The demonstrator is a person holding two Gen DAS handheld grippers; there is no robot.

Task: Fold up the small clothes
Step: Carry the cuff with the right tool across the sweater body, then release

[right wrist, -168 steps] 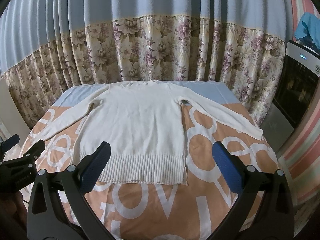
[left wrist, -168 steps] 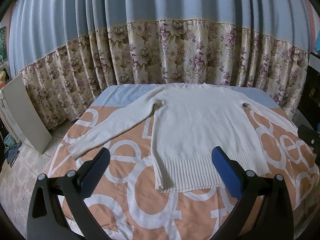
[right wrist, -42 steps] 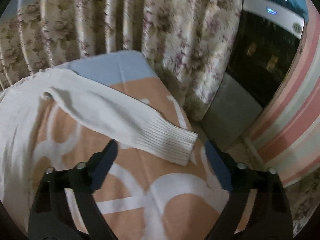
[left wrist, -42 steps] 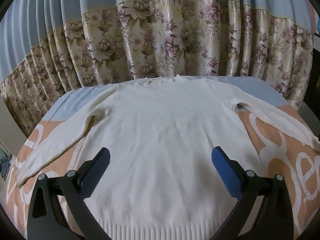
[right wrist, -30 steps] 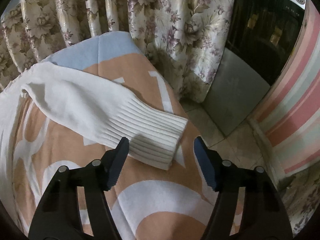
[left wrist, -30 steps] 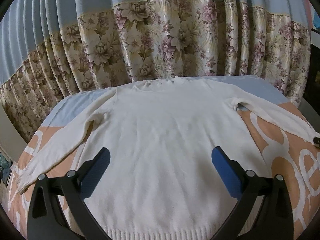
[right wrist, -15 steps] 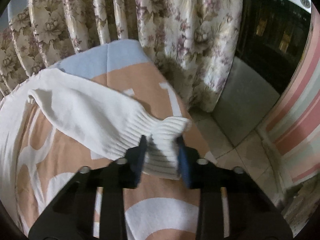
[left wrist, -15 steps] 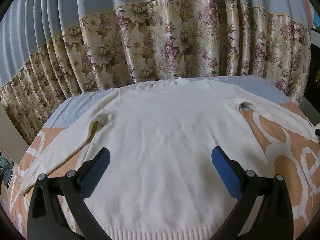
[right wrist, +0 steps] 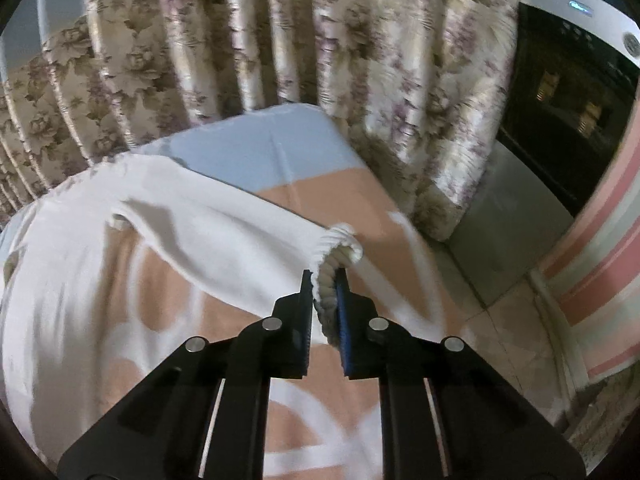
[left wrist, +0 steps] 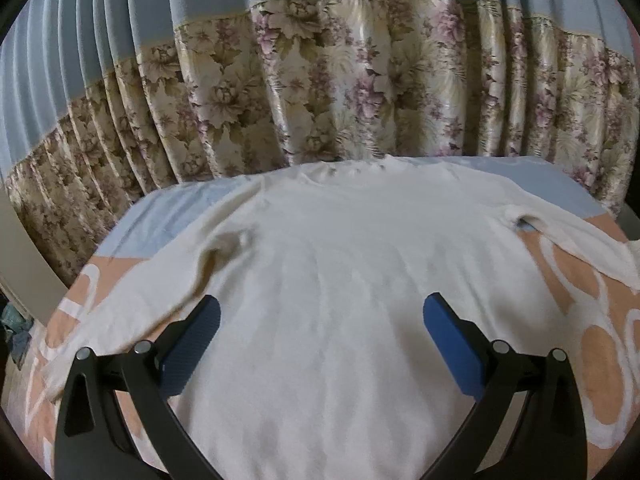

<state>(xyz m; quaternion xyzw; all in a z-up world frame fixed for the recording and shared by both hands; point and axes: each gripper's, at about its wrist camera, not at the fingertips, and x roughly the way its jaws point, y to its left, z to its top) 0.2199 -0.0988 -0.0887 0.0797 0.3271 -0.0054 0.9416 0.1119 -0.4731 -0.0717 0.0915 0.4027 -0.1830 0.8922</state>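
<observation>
A cream knitted sweater (left wrist: 340, 280) lies flat on the bed, neck toward the curtain and sleeves spread out. My left gripper (left wrist: 322, 304) hovers open over the sweater's body, with nothing between its blue pads. In the right wrist view the right sleeve (right wrist: 224, 240) runs from the sweater toward the bed's right edge. My right gripper (right wrist: 324, 276) is closing its jaws on the ribbed cuff (right wrist: 340, 240). The cuff is bunched and pinched between the pads, raised off the bedspread.
The bedspread (right wrist: 168, 304) is peach with large white letters and a pale blue band (right wrist: 260, 152) at the far end. A floral curtain (left wrist: 340, 100) hangs behind. A dark appliance (right wrist: 568, 92), tiled floor (right wrist: 500, 300) and a striped wall (right wrist: 600, 280) lie beyond the bed's right edge.
The right gripper's jaws closed from wide open onto the sleeve cuff, then lifted it off the bedspread. The left gripper stayed open and drifted slightly over the sweater.
</observation>
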